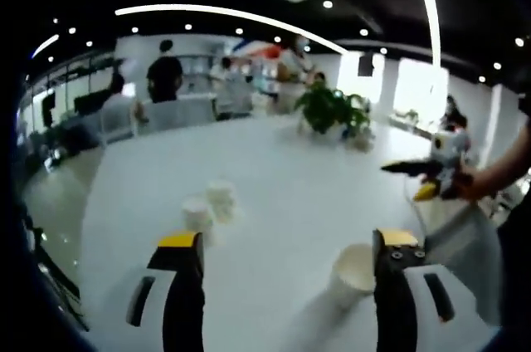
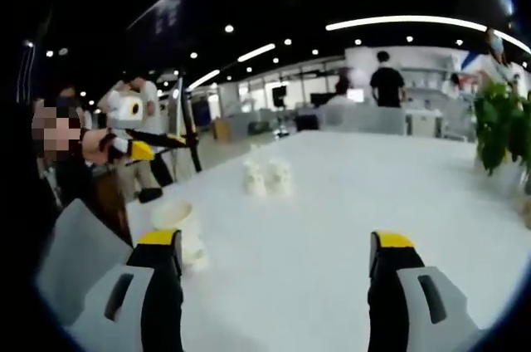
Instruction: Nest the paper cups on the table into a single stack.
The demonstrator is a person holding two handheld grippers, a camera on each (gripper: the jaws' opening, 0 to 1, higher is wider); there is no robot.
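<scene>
So far no stacking is done: both the left tongs and the right tongs are wide open and hold nothing, one paper cup sits near, and two cups wait farther off on the table.

Both grippers are built w/ black jaws capped in yellow tips. Left gripper and right gripper are fitted w/ grey slotted side plates.

Right gripper jaws spread wide over the white table, nothing between them. One paper cup stands upright just beside the left jaw; two cups stand farther along the table.
</scene>
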